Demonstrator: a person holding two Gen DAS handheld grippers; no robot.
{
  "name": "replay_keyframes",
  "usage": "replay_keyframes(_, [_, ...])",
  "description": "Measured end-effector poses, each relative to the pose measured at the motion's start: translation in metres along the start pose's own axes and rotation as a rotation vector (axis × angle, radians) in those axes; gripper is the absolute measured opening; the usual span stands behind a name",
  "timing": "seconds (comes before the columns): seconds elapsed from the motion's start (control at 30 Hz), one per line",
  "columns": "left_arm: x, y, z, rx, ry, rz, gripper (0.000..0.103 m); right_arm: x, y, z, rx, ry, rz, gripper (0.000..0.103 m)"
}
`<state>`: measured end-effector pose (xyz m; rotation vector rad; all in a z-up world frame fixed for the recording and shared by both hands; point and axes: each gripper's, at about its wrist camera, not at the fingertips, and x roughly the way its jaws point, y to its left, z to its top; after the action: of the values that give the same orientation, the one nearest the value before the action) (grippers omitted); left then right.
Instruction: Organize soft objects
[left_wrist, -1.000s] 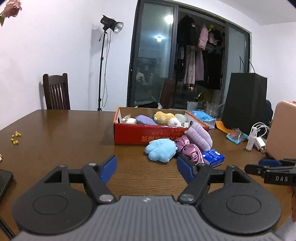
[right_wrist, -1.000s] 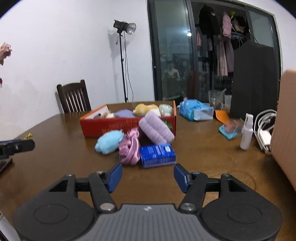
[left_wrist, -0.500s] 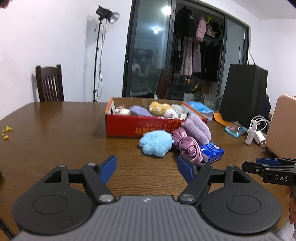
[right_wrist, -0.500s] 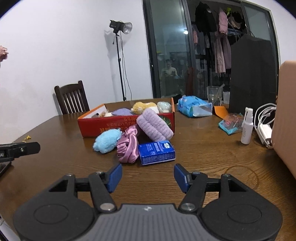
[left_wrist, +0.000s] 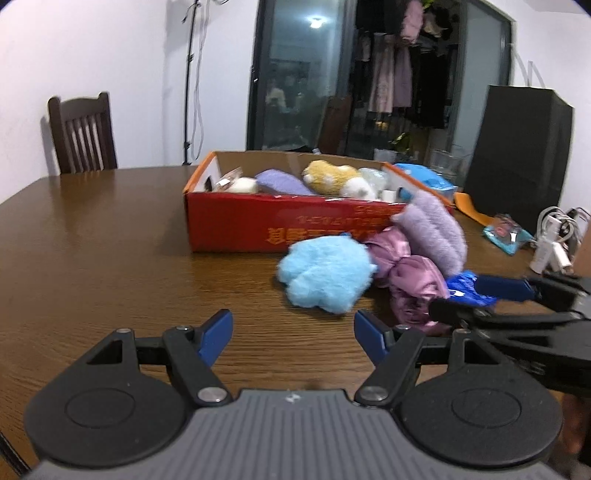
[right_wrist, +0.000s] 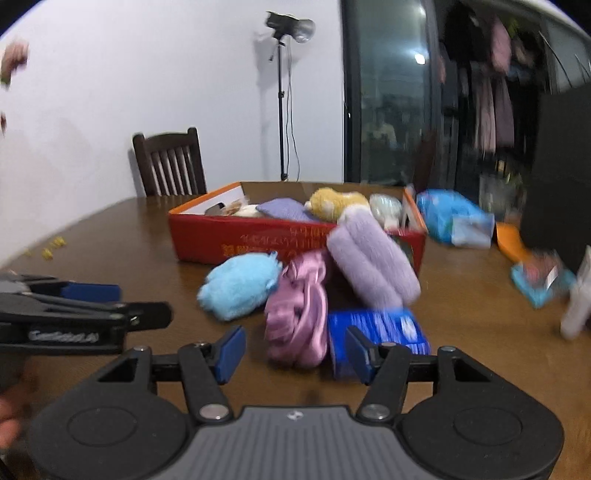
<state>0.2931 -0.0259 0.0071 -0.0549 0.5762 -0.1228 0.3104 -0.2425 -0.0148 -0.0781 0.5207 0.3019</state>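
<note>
A red cardboard box (left_wrist: 240, 225) (right_wrist: 221, 240) holds several plush items. In front of it lie a blue fluffy toy (left_wrist: 325, 273) (right_wrist: 240, 288), a pink satin scrunchie (left_wrist: 410, 277) (right_wrist: 299, 314), a lilac plush roll (left_wrist: 436, 229) (right_wrist: 369, 262) and a blue packet (right_wrist: 380, 328). My left gripper (left_wrist: 293, 332) is open and empty, a short way before the blue toy. My right gripper (right_wrist: 293, 350) has its jaws closing. The scrunchie's near end shows in their gap, but the pads do not touch it. Each gripper also shows in the other view, the right gripper (left_wrist: 476, 301) and the left gripper (right_wrist: 110, 302).
The brown wooden table (left_wrist: 110, 240) runs wide to the left. At the right stand a black bag (left_wrist: 517, 147), a blue wipes pack (right_wrist: 454, 218), a teal packet (right_wrist: 539, 284) and a white bottle (right_wrist: 576, 306). A chair (right_wrist: 170, 162) and a light stand (right_wrist: 282, 103) are behind.
Both grippers have moved forward and lower toward the pile, which looks much larger now. Each gripper reaches further into the other's view. The right jaws have narrowed slightly.
</note>
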Motion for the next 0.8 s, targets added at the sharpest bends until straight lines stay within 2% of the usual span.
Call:
replay_keyframes(0.1, [0.003, 0.011, -0.001, -0.023, 0.019, 0.019, 0.075, 0.025, 0.006, 0.007, -0.023, 0.028, 0.005, 0.044])
replay_keyframes(0.13, [0.002, 0.013, -0.002, -0.027, 0.023, 0.024, 0.075, 0.032, 0.008, 0.007, -0.027, 0.054, 0.016, 0.033])
replay_keyframes(0.17, [0.002, 0.016, -0.004, -0.031, 0.025, 0.031, 0.075, 0.035, 0.01, 0.006, -0.033, 0.068, 0.027, 0.027])
replay_keyframes(0.27, [-0.002, 0.019, -0.007, -0.036, 0.032, 0.036, 0.075, 0.023, 0.014, -0.003, -0.06, 0.075, 0.071, 0.025])
replay_keyframes(0.33, [-0.007, 0.018, -0.01, -0.024, 0.028, 0.025, 0.075, 0.002, 0.012, -0.012, -0.079, 0.088, 0.141, 0.023])
replay_keyframes(0.4, [-0.012, 0.013, -0.012, -0.01, 0.017, -0.006, 0.075, -0.023, 0.01, -0.026, -0.109, 0.099, 0.234, 0.023])
replay_keyframes(0.47, [-0.016, 0.006, -0.013, -0.012, 0.016, -0.054, 0.075, -0.046, 0.007, -0.044, -0.161, 0.098, 0.27, 0.024])
replay_keyframes(0.6, [-0.016, -0.011, -0.013, -0.047, 0.032, -0.214, 0.075, -0.074, -0.013, -0.065, -0.108, 0.123, 0.202, 0.03])
replay_keyframes(0.7, [-0.01, -0.026, -0.011, -0.035, 0.054, -0.275, 0.07, -0.082, -0.03, -0.067, -0.017, 0.112, 0.099, 0.031])
replay_keyframes(0.73, [-0.007, -0.03, -0.011, -0.028, 0.056, -0.282, 0.065, -0.086, -0.034, -0.066, 0.015, 0.097, 0.099, 0.032])
replay_keyframes(0.77, [-0.004, -0.033, -0.013, -0.024, 0.061, -0.287, 0.054, -0.09, -0.039, -0.065, 0.059, 0.079, 0.111, 0.032])
replay_keyframes(0.8, [-0.001, -0.033, -0.013, -0.026, 0.073, -0.299, 0.05, -0.092, -0.043, -0.062, 0.108, 0.065, 0.131, 0.032])
